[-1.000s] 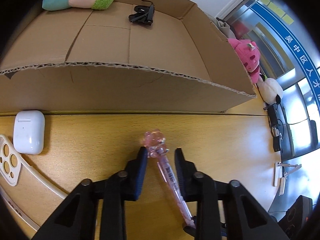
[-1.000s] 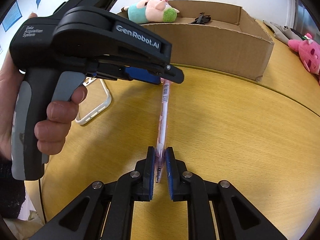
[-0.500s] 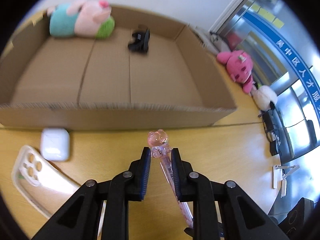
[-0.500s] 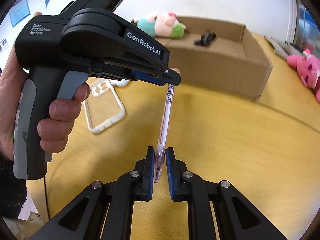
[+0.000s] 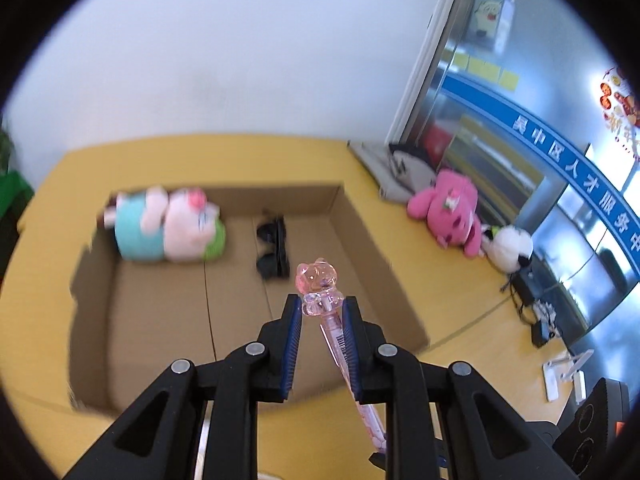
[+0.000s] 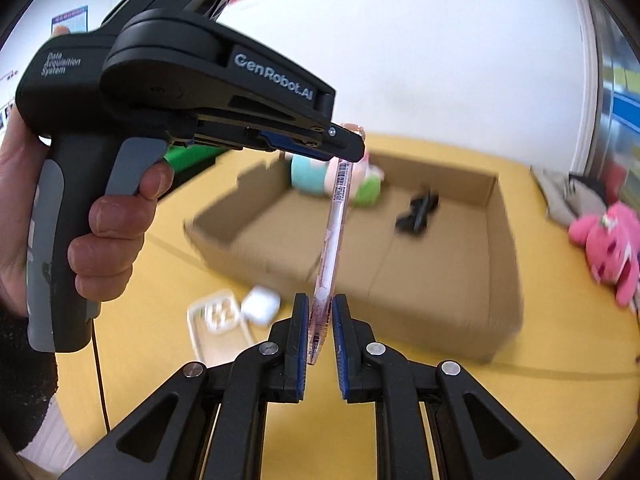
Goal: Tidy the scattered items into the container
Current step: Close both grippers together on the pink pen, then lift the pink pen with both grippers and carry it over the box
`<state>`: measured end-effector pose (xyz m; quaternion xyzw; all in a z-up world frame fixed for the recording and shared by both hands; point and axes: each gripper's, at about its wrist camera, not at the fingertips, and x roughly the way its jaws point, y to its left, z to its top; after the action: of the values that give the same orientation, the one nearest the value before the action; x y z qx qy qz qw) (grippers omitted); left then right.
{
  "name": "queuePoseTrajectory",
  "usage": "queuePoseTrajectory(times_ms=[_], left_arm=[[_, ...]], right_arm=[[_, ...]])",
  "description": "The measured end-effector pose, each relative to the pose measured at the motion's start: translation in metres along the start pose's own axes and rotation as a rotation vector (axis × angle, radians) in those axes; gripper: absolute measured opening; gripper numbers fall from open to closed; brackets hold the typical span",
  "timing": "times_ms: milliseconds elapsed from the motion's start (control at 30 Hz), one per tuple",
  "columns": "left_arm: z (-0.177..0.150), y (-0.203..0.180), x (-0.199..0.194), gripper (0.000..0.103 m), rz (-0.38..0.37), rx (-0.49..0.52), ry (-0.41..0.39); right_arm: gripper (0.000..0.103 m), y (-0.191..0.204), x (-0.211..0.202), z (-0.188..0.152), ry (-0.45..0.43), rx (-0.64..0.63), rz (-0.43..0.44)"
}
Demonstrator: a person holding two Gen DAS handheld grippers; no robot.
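Note:
A clear pink pen (image 5: 334, 322) with a bear-shaped top is held by both grippers, high above the table. My left gripper (image 5: 319, 306) is shut on its top end. My right gripper (image 6: 320, 314) is shut on its tip end; the pen (image 6: 334, 224) runs up from it to the left gripper's fingers (image 6: 340, 146). The open cardboard box (image 5: 360, 232) lies below and ahead, holding a pig plush (image 5: 168, 230) and a black clip (image 5: 274, 252). The box (image 6: 496, 264) also shows in the right wrist view.
White earbuds case (image 6: 260, 304) and a clear phone case (image 6: 218, 320) lie on the yellow table in front of the box. A pink plush (image 5: 448, 210), a white plush (image 5: 508, 248) and a grey pouch (image 5: 400, 172) sit right of the box. Cables and stands lie far right.
Both grippers have lifted the pen well above the table and carried it toward the box. The left gripper has closed onto the pen's top.

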<state>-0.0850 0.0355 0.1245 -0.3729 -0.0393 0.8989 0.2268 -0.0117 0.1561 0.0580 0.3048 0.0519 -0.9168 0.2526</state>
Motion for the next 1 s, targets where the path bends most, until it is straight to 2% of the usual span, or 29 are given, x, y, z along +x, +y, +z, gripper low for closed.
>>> queuePoseTrajectory(times_ms=[167, 300, 433, 533, 700, 1000], left_arm=[[0.059, -0.024, -0.007, 0.019, 0.002, 0.1, -0.057], [0.099, -0.046, -0.002, 0.019, -0.02, 0.171, -0.084], [0.134, -0.06, 0.025, 0.019, -0.032, 0.232, -0.076], [0.154, -0.063, 0.062, 0.019, -0.042, 0.247, -0.021], [0.162, -0.046, 0.13, 0.018, -0.076, 0.201, 0.087], [0.14, -0.007, 0.242, 0.018, -0.125, 0.1, 0.258]], right_arm=[[0.013, -0.029, -0.008, 0.051, -0.081, 0.008, -0.031], [0.013, -0.058, -0.01, 0.085, -0.111, 0.03, -0.061], [0.013, -0.082, -0.01, 0.108, -0.107, 0.072, -0.077], [0.013, -0.105, 0.003, 0.121, -0.093, 0.085, -0.102], [0.013, -0.139, 0.046, 0.121, -0.008, 0.123, -0.12], [0.013, -0.188, 0.127, 0.097, 0.188, 0.226, -0.092]])
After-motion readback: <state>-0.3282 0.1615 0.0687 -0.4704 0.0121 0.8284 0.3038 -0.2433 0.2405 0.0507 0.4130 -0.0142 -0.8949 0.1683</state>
